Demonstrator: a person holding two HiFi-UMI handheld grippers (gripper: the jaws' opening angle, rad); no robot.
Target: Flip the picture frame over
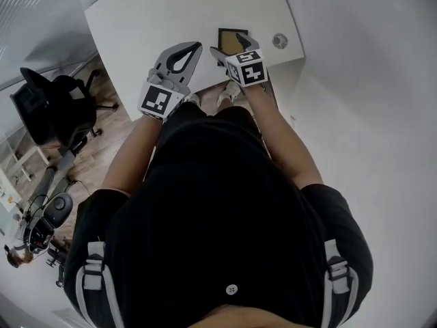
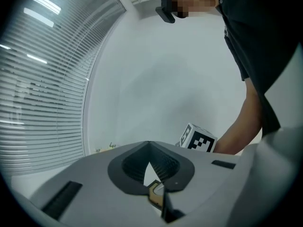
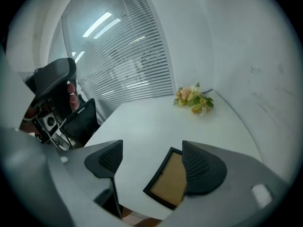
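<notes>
A white table (image 1: 171, 12) bears the picture frame (image 3: 173, 178), lying flat by its near edge, brown panel up; the right gripper (image 3: 151, 148) hovers over it, jaws apart, the left gripper (image 2: 149, 144) alongside, jaws together on nothing

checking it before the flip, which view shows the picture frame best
The right gripper view: the picture frame lies flat, brown panel and dark border clear. The head view shows it small, partly covered; the left gripper view only a sliver.
</notes>
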